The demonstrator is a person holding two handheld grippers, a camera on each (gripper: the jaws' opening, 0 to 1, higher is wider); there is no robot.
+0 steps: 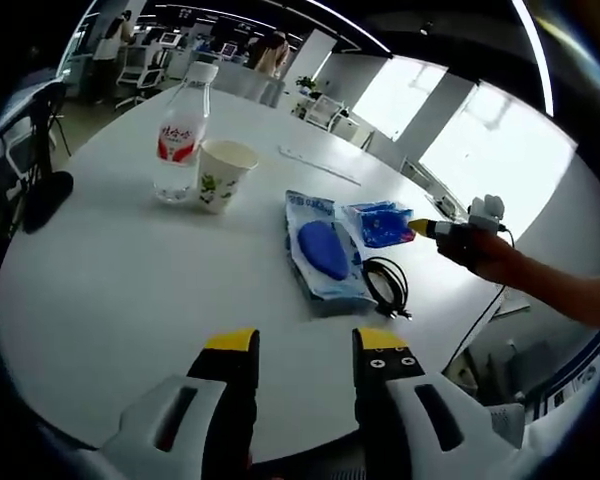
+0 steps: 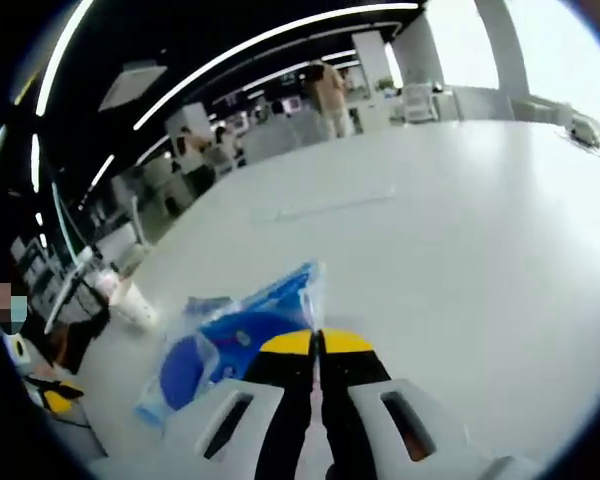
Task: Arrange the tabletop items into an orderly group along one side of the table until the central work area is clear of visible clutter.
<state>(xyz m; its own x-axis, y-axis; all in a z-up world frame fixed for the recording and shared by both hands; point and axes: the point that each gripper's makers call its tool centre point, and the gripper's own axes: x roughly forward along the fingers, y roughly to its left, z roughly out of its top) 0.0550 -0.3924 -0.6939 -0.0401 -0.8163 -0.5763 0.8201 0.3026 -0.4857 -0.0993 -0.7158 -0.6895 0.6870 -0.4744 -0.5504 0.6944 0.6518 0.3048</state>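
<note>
Right tool (image 2: 318,345) hides part of the small blue packet (image 2: 270,300); paper cup (image 2: 135,303) blurred, perhaps touching the bottle (image 2: 92,268)

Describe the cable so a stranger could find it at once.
On the round white table, find the blue packets. Right beside the larger packet, toward the table's edge, lies the cable: a small black coil, the only black thing among blue plastic.

Both grippers, left gripper (image 1: 305,345) and right gripper (image 2: 317,343), have white bodies and black, yellow-tipped fingers.

Clear plastic bottle (image 1: 183,135), paper cup (image 1: 220,174), smooth white table (image 1: 110,290).
</note>
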